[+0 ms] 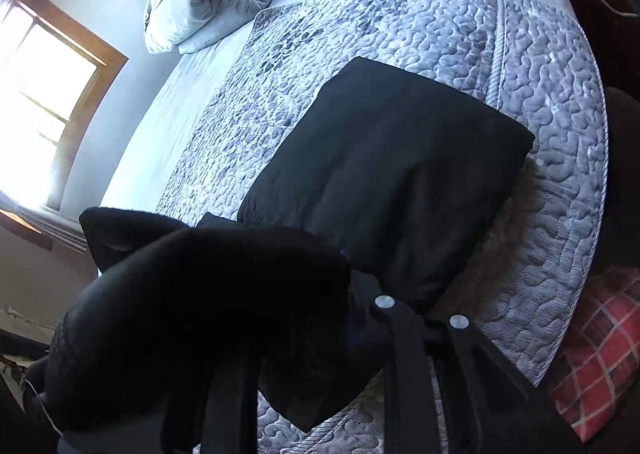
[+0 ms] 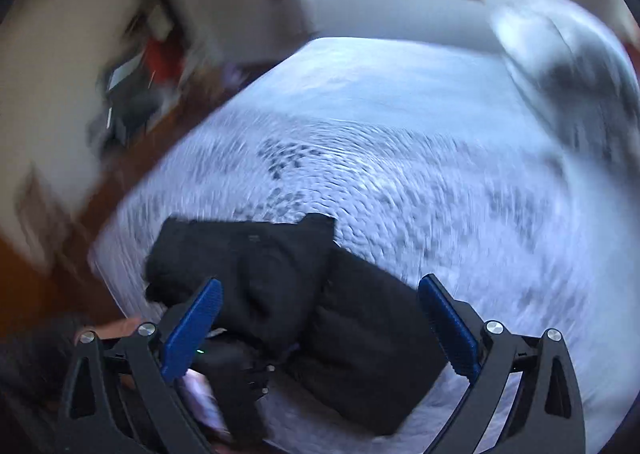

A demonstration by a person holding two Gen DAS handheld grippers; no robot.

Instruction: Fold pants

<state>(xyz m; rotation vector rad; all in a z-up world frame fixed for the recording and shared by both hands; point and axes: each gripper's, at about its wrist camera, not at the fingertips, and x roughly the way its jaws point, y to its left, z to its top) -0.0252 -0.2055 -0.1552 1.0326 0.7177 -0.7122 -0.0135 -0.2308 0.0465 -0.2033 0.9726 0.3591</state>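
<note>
Lying folded at mid-frame on the quilt (image 1: 460, 38), the pants (image 1: 384, 158) drape the left gripper (image 1: 328, 294), its grip hidden; right gripper (image 2: 320, 318) spread wide.

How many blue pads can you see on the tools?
2, both on the right tool: one pad on its left finger, one pad on its right. The left tool's pads are hidden under the black pants.

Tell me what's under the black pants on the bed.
The black pants lie on a grey quilted bedspread, which shows on all sides of them. Whatever sits directly beneath the cloth is covered. The left gripper lifts one end, draped over its fingers; the right gripper is open.
</note>
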